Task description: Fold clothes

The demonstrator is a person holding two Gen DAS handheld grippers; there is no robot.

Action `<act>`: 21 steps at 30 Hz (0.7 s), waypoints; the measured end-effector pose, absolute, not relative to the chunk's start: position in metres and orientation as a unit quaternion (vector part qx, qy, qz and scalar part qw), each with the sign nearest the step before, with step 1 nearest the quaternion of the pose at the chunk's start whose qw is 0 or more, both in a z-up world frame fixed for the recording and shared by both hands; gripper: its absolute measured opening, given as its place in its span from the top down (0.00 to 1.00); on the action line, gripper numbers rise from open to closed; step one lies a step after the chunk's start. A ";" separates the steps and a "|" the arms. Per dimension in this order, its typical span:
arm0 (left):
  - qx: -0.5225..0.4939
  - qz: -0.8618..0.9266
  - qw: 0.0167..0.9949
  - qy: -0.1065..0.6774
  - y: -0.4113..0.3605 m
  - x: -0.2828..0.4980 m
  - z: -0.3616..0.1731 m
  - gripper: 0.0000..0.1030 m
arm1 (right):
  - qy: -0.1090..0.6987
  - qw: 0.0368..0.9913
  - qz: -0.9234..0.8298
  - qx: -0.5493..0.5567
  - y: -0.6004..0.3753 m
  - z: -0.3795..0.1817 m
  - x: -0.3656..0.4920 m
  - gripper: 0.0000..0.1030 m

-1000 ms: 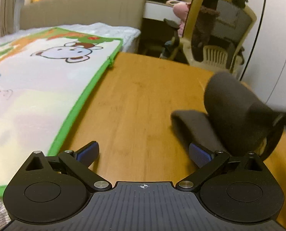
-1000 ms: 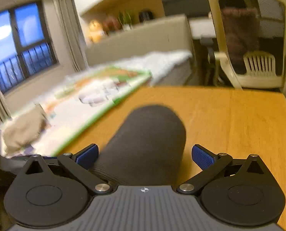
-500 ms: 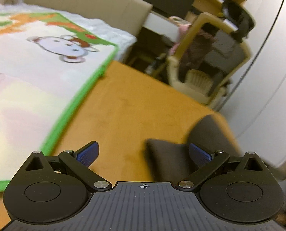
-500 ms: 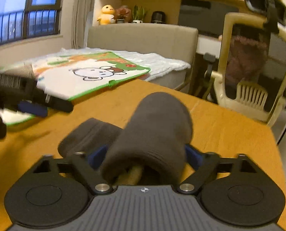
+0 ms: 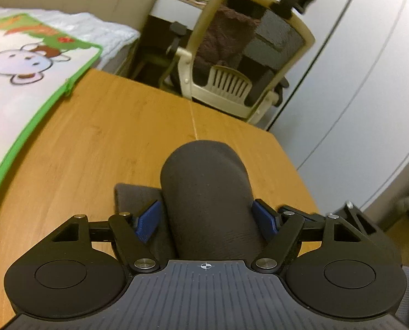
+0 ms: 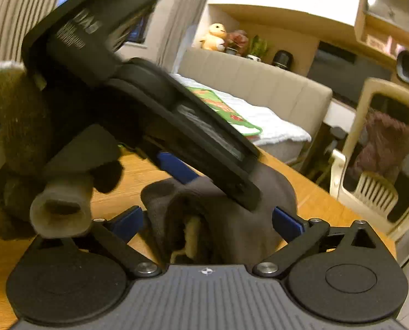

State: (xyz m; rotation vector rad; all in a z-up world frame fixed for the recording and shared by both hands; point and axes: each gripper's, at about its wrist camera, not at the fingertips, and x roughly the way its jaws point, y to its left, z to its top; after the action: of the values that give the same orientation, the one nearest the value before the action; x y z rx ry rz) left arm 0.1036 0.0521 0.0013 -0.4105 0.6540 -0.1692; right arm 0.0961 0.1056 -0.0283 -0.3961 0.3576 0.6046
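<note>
Right wrist view, left gripper [image 6: 182, 170] lettering blurred, unreadable

Wooden table [image 5: 100, 143] underfoot of everything, pale seam running down its top. Alongside its left edge – a cartoon-animal mat [image 5: 20, 82], green-bordered, over white bedding [image 5: 94, 27]. Behind the far edge – a cream mesh-backed chair [image 5: 232, 63], brown cloth draped inside. On the shelf, a yellow plush toy [image 6: 214, 37] beside small plants [image 6: 248, 45].

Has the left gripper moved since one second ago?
Yes. The left gripper has swung right: the green-edged mat slid left, and its fingers, just closing, now flank the grey garment.
</note>
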 end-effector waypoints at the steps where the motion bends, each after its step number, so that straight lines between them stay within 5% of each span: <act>1: -0.196 -0.078 0.925 0.315 0.052 0.102 0.002 0.24 | 0.179 0.923 0.289 -0.181 0.102 -0.029 0.098 0.01; 6: -0.206 -0.070 0.926 0.308 0.055 0.094 0.003 0.30 | 0.208 0.938 0.258 -0.099 0.091 -0.039 0.106 0.01; 9: -0.217 -0.059 0.926 0.304 0.062 0.089 0.001 0.30 | 0.220 0.936 0.257 -0.097 0.091 -0.044 0.113 0.28; 14: -0.244 -0.047 0.925 0.287 0.081 0.071 0.003 0.30 | 0.192 0.919 0.275 -0.205 0.113 -0.034 0.105 0.48; 21: -0.253 -0.017 0.928 0.274 0.106 0.051 -0.002 0.25 | 0.118 0.863 0.293 -0.395 0.164 -0.046 0.069 0.52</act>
State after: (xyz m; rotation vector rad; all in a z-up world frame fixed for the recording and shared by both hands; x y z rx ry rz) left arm 0.0514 0.1061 -0.0024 -0.5185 0.5620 -0.0342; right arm 0.0695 0.1642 -0.0462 -0.8290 0.2469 0.6137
